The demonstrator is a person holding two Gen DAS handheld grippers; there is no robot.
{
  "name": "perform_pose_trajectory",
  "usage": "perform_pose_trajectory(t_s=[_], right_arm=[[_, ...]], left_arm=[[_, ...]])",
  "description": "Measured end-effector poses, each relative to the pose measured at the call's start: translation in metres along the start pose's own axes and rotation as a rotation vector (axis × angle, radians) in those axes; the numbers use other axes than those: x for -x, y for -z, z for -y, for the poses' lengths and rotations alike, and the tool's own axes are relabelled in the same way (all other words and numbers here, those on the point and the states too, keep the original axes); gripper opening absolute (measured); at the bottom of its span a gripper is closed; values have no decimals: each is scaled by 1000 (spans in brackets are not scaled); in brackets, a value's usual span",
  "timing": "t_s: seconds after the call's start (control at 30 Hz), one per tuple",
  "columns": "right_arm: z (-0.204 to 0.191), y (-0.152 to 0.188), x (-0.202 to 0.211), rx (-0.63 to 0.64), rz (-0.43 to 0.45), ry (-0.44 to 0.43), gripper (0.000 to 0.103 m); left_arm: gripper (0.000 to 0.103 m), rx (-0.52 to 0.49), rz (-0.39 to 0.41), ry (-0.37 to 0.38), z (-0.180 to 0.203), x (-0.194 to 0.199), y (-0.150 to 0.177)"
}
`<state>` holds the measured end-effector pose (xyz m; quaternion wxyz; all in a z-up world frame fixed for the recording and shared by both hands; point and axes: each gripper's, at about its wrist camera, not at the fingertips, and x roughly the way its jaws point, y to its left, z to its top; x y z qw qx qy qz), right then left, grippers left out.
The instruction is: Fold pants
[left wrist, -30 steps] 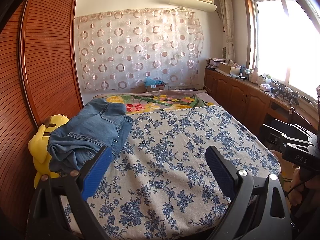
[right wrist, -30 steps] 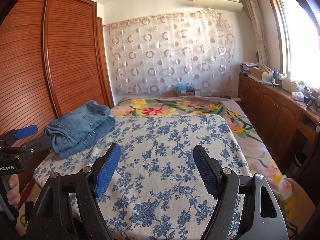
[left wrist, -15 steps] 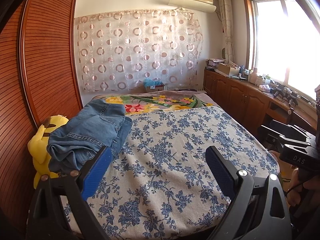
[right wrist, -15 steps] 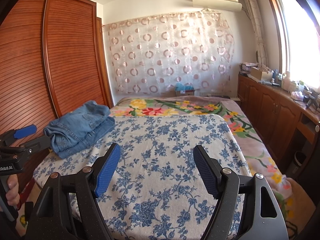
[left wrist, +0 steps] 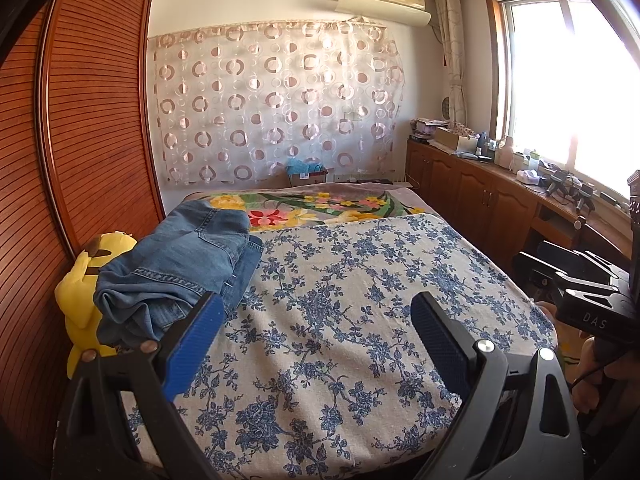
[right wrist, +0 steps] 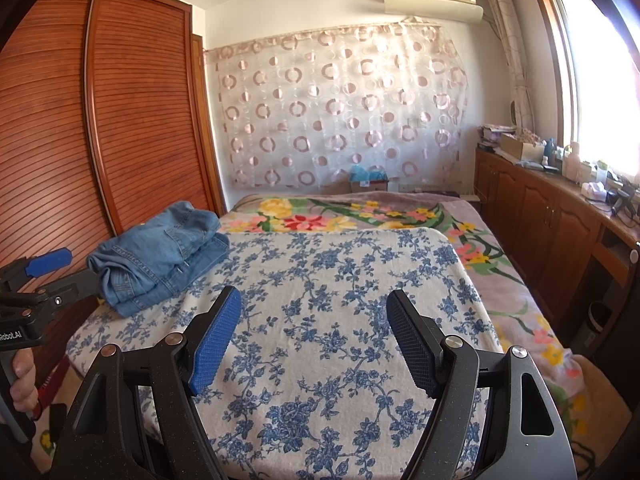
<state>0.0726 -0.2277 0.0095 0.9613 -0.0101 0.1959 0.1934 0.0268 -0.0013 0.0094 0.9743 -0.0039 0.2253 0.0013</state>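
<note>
Bed (left wrist: 500, 240): fills the lower half of both views, covered by a blue-flowered blanket (left wrist: 340, 320) over a brighter floral spread (left wrist: 320, 210) that shows at the far end.

Wardrobe (right wrist: 120, 120): slatted wood, left side of each frame, its top and bottom cut off by the fisheye edge.

Pants (left wrist: 180, 268): blue denim, folded into a thick stack at the left edge of the blanket, left of centre in both views. In the left wrist view the stack sits just above and behind the left finger's blue pad; touching or apart, I cannot tell. Its near lower corner is hidden by that finger.

Plush toy (left wrist: 86, 280): yellow, left of the pants, mostly hidden behind them (face not visible).

Left gripper (left wrist: 316, 340): jaws spread wide, nothing between them, over bare blanket to the right of the pants. From the right wrist view only part of it enters at the left edge (right wrist: 40, 280).

Right gripper (right wrist: 314, 336): jaws wide apart, empty, over the blanket's middle, well apart from the pants at upper left. Seen from the left wrist, its black body (left wrist: 580, 300) is cut off at the right edge.
</note>
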Motion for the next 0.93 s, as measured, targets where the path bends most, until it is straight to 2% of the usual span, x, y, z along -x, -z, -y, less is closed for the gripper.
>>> perform_pose_trajectory(t_s=[0.93], right_arm=[[3,1,0,1,4,3,77]], left_arm=[[95,1,1,-1,0,1,0]])
